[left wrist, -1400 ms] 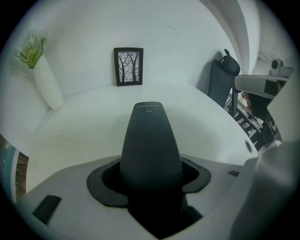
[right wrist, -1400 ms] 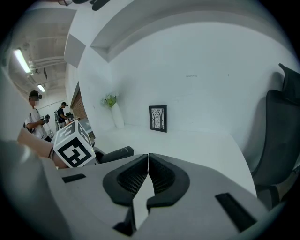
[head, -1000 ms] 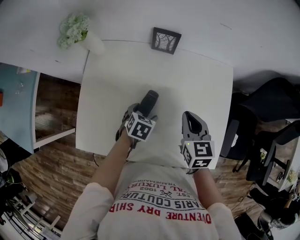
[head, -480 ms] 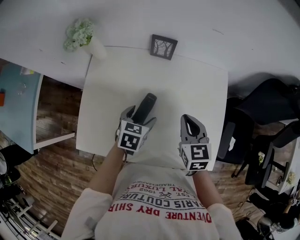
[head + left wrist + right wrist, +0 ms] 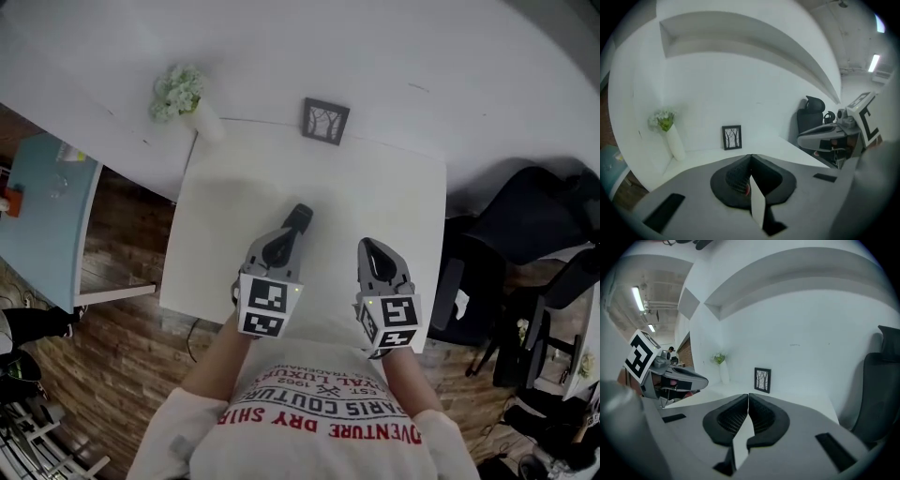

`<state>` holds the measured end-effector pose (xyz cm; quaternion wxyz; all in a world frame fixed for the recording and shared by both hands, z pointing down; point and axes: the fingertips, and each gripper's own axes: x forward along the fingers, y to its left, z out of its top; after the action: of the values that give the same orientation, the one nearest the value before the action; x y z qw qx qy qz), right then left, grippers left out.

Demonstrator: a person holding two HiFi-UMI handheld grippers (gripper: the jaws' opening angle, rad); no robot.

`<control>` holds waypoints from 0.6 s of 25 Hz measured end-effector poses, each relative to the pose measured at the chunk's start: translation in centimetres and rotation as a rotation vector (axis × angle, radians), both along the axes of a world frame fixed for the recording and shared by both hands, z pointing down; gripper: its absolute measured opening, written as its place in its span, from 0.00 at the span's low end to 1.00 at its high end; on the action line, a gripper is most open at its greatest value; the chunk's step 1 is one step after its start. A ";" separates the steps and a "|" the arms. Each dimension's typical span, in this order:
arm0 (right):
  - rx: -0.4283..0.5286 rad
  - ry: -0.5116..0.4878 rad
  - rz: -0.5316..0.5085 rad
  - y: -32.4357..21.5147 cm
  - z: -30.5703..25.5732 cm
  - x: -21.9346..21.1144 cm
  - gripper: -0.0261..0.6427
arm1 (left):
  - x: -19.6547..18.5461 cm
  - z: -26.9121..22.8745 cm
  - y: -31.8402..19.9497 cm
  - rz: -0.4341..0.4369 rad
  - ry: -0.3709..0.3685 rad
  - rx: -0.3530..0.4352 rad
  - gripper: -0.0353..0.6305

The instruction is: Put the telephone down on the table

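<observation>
Telephone point(image 5: 301, 216) lies on the desk point(image 5: 394, 216).
My left hand-held gripper point(image 5: 750, 160) just closed empty, right hand-held gripper point(image 5: 748, 398) pressed together; picture frame point(image 5: 325, 121), vase point(image 5: 208, 124) beyond.

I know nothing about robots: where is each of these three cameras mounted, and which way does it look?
Head view: on the person's head, facing steeply down at the white table; shows the shirt, left gripper, right gripper, and the telephone by the left one.
Left gripper view: on the left gripper, looking along its just-closed, empty jaws toward the wall; right gripper at right.
Right gripper view: on the right gripper, along its shut jaws; left gripper at left.
Shared: both gripper views show the framed picture and flower vase.
</observation>
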<state>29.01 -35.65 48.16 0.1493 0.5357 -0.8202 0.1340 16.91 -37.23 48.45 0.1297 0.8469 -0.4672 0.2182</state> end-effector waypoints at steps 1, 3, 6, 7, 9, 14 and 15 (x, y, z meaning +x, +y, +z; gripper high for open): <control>0.017 -0.007 -0.001 0.0 -0.6 0.0 0.08 | 0.1 -1.3 -0.1 -0.004 0.017 0.052 0.09; 0.066 -0.023 0.001 -0.2 -2.1 0.1 0.08 | 0.3 -4.0 -0.4 -0.010 0.055 0.161 0.09; 0.153 -0.060 0.009 -0.5 -4.6 0.3 0.08 | 0.7 -7.7 -0.4 -0.008 0.118 0.299 0.09; 0.180 -0.074 0.010 -0.4 -5.4 0.4 0.08 | 0.8 -8.7 -0.3 -0.007 0.143 0.330 0.09; 0.227 -0.092 0.009 -0.2 -6.9 0.4 0.08 | 0.9 -10.4 0.0 -0.007 0.187 0.376 0.09; 0.315 -0.084 -0.031 0.5 -9.1 -0.1 0.08 | 1.5 -13.1 1.1 0.013 0.270 0.435 0.09; 0.329 -0.078 -0.042 0.8 -9.5 -0.4 0.08 | 1.6 -13.3 1.4 0.023 0.273 0.432 0.09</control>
<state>28.65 -34.89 38.68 0.0304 0.5300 -0.8473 0.0155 18.53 -35.83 35.19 0.0052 0.8819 -0.4714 -0.0017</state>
